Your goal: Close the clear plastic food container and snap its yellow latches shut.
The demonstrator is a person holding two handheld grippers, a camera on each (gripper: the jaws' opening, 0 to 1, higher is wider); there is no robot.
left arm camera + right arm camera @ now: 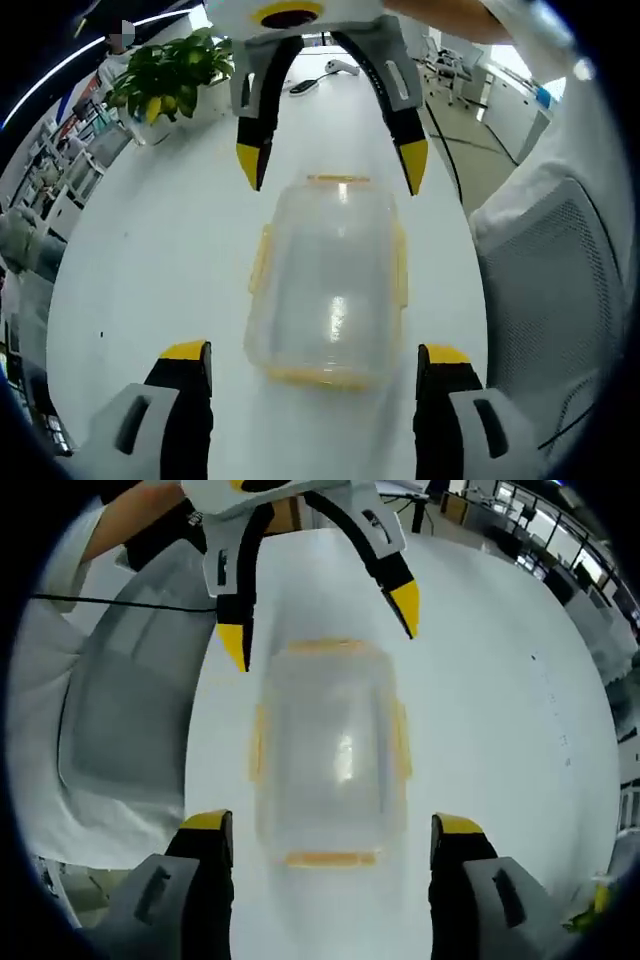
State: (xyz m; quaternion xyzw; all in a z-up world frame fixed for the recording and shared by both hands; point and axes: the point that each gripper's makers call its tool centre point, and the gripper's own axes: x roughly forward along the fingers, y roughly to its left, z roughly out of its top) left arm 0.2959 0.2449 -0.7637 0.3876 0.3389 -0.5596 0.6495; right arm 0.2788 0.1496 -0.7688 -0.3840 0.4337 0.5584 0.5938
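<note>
The clear plastic food container [325, 280] lies on the white table [160, 260] with its lid on and yellow latches [262, 262] along its sides and ends. My left gripper [315, 352] is open, and its yellow-tipped jaws flank the container's near end without touching it. My right gripper [331, 165] faces it from the far end, open, its tips just beyond the container's corners. In the right gripper view the container [330, 750] is blurred; my right gripper [332, 824] straddles its near end and the left gripper [318, 625] hangs open over the far end.
A potted plant [170, 75] stands at the table's far left corner. A small dark tool [315, 80] lies farther down the table. A grey mesh office chair [560, 270] [130, 710] is beside the table edge. A person's sleeve [110, 520] reaches in.
</note>
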